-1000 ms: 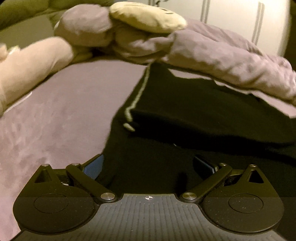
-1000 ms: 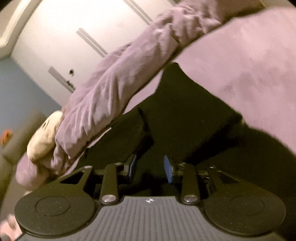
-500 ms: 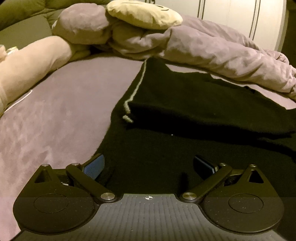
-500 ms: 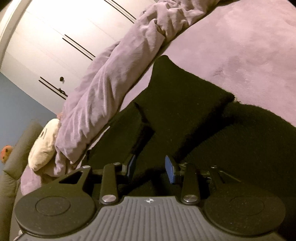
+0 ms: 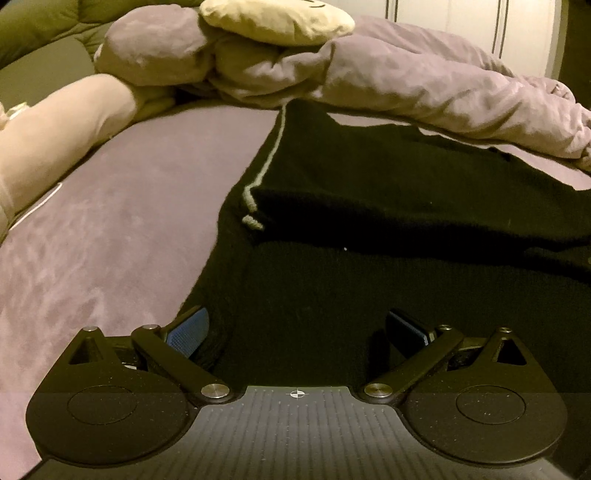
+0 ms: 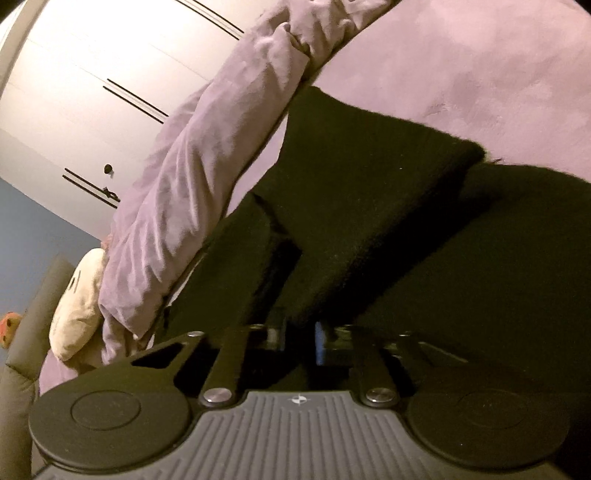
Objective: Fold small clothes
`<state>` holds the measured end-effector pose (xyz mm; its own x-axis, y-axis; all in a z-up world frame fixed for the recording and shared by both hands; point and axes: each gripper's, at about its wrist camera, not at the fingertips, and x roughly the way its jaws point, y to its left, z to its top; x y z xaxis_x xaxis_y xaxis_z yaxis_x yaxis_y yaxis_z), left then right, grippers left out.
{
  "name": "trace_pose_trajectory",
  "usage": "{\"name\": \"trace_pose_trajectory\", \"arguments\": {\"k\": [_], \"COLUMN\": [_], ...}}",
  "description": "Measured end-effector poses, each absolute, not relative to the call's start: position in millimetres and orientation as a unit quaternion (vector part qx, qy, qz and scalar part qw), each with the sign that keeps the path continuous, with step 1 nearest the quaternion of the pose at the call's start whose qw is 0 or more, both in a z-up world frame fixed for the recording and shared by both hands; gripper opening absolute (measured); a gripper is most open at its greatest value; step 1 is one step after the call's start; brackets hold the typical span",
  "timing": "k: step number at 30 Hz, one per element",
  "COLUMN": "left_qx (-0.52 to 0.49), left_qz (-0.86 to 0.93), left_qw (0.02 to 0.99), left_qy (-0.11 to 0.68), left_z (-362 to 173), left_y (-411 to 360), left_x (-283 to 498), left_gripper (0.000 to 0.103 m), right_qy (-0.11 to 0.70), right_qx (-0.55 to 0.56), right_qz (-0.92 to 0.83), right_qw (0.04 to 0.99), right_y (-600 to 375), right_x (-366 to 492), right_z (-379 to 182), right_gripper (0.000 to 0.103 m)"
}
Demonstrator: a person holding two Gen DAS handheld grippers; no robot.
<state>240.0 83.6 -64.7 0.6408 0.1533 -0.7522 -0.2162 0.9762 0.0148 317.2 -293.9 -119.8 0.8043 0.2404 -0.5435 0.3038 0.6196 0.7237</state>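
A black knit garment [image 5: 369, 192] with a pale stitched line along its left edge lies flat on the purple bed cover [image 5: 110, 221], one part folded over the body. My left gripper [image 5: 295, 328] hovers low over the garment's near left edge. It is open wide, with its blue pads [image 5: 188, 330] apart and nothing pinched. In the right wrist view the same garment [image 6: 369, 192] shows a folded flap running down to my right gripper [image 6: 301, 338]. Its jaws are closing tight there, and its pads [image 6: 321, 347] press on a fold of the black fabric.
A bunched purple duvet [image 5: 424, 77] lies along the far side of the garment, with a cream cushion [image 5: 277, 18] on top. A pale pink bolster [image 5: 55, 129] is at the far left. White wardrobe doors [image 6: 92, 92] stand behind the bed.
The right gripper's jaws have drawn together on the black fabric, and it has come forward and lower while rolling slightly. The left gripper has stayed open in the same spot.
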Motion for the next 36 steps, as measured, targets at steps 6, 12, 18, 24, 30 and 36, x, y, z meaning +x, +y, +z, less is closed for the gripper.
{"name": "trace_pose_trajectory", "arguments": {"k": [6, 12, 18, 24, 30, 36], "left_qx": [-0.033, -0.042, -0.069, 0.002, -0.119, -0.106], "left_qz": [0.099, 0.081, 0.091, 0.1, 0.056, 0.063], "left_qw": [0.904, 0.906, 0.906, 0.894, 0.876, 0.876], "left_qy": [0.415, 0.414, 0.407, 0.436, 0.464, 0.466], "left_z": [-65, -57, -55, -57, -52, -57], "left_y": [82, 88, 102, 90, 95, 95], "left_x": [238, 217, 175, 137, 94, 60], "left_gripper": [0.103, 0.103, 0.103, 0.103, 0.103, 0.103], "right_qy": [0.327, 0.349, 0.372, 0.361, 0.372, 0.363], "right_qx": [0.401, 0.281, 0.243, 0.265, 0.284, 0.268], "right_qz": [0.002, 0.03, 0.054, 0.048, 0.028, -0.001], "right_qw": [0.856, 0.893, 0.894, 0.893, 0.883, 0.893], "right_y": [-292, -279, -279, -292, -308, -331], "right_x": [323, 317, 234, 122, 66, 28], "right_z": [-125, -100, -81, -87, -74, -60], "right_gripper": [0.006, 0.014, 0.029, 0.029, 0.029, 0.042]}}
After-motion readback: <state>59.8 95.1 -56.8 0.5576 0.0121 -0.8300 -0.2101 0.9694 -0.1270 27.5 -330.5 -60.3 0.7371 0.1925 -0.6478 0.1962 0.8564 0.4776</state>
